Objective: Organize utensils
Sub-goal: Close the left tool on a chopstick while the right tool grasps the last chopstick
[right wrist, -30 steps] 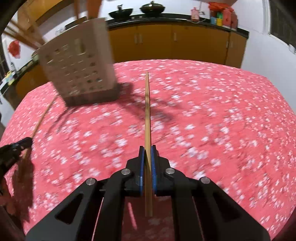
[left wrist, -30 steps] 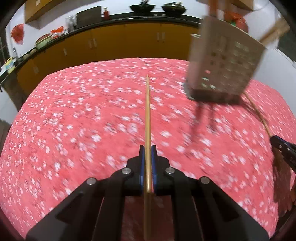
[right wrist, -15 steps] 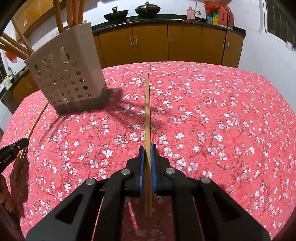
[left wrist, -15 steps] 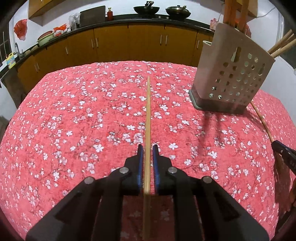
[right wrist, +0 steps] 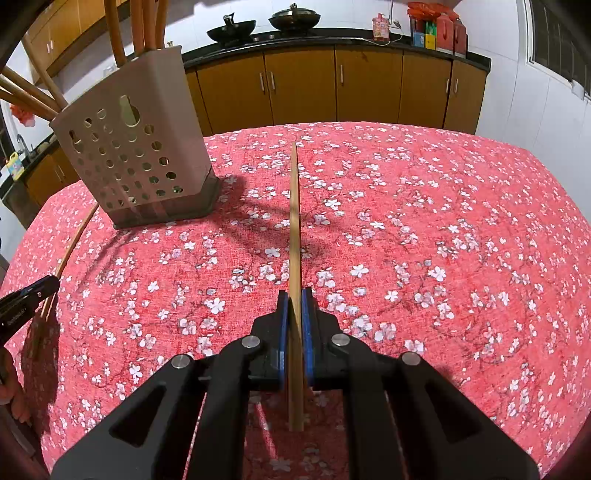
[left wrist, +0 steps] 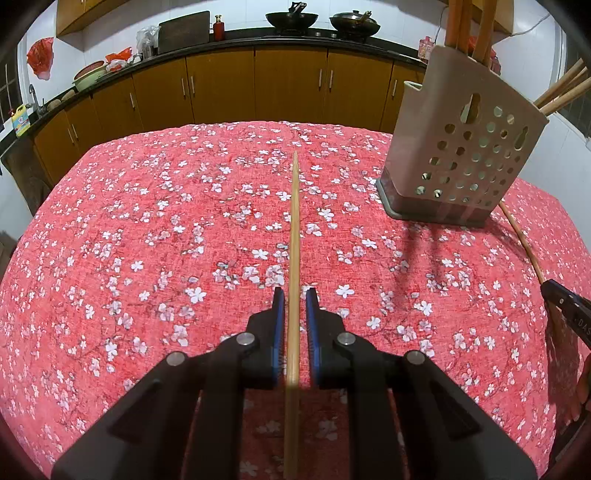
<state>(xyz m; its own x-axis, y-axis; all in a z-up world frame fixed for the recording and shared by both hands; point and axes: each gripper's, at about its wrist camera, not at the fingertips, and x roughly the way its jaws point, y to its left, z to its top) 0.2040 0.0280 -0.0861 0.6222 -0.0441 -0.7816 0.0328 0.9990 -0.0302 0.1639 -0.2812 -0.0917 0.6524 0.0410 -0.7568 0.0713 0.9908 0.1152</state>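
Left wrist view first: my left tongs (left wrist: 295,295) have just been opening, and their blue pads (left wrist: 279,325) now stand a little apart with a chopstick (left wrist: 294,221) between them. I see a thin gap on each side of it, so nothing is clamped. The stick points straight ahead toward the far edge of the table. Whether it lies flat on the red flowered tablecloth (left wrist: 147,240) I cannot quite tell from this angle.

On the right wrist camera my right tongs (right wrist: 294,295) are closed tight on a second chopstick (right wrist: 293,206), pads pressed against both its sides. It juts forward over the cloth, its back end sticking out just behind the pads.

Farther out, a perforated utensil holder (left wrist: 461,147) stands upright on the cloth toward the far edge, between the lines of the two tongs. Wooden handles (left wrist: 458,22) rise from its top, and a few lean out to the side.

Beyond the table's far edge run brown cabinets (left wrist: 288,85), with two woks (left wrist: 291,18) on the counter above.
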